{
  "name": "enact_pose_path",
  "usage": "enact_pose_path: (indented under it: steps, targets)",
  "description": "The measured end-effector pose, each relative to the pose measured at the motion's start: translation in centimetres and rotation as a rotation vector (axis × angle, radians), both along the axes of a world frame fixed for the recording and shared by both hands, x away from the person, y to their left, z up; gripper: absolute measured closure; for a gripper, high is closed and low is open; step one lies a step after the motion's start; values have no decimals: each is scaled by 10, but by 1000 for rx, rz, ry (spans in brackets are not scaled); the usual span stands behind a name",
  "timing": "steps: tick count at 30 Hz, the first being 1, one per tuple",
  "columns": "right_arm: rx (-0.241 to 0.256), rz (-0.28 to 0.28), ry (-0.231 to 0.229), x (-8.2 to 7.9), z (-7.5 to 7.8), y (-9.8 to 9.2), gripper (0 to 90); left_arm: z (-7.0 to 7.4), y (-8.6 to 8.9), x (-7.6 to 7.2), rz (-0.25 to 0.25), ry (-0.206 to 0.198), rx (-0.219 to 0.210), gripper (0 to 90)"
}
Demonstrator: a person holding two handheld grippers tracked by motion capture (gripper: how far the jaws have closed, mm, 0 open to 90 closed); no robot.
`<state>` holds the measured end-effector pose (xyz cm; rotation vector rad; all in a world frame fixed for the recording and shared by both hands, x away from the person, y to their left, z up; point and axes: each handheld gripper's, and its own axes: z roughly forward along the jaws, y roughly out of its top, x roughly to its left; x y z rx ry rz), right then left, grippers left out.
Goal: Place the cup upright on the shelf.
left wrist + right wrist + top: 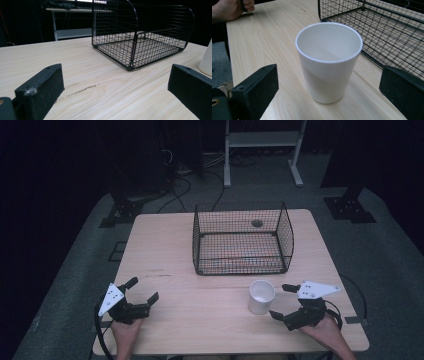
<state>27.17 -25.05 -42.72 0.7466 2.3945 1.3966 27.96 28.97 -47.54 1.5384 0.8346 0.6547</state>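
Plain white tapered ceramic cup [329, 61] stands upright and empty on the light wood-grain table [165, 250], near its front edge, right of centre. It sits just in front of the black wire-mesh basket [242, 237], apart from it, not touching. In the high view the cup [261, 296] is just left of our right gripper [283, 301].

Right gripper jaws stand wide, nothing between them yet; in the right gripper view the cup sits centred ahead of the gap. We judge the step in hand as the approach for a side grasp on the cup, likely to go into the basket.

To do it well: we keep the jaws wide and level, slide in until the cup wall sits between both pads, take it around mid-height, not at the rim. The glazed, tapered wall may slip upward out of a low squeeze, so we close slowly and square. We lift straight before clearing the basket's front wall.

Left gripper [144, 292] rests low at the table's front left, well apart from the cup, jaws wide and empty, pointing toward the basket [140, 37].

No brand, label or writing readable on cup, basket or table.
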Motion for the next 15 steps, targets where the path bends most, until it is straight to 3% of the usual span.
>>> enact_pose_path:
  steps: [15]
  targets:
    - [-30, 31, 13, 12, 2, 19, 16, 0, 0, 0, -1, 0, 0, 0]
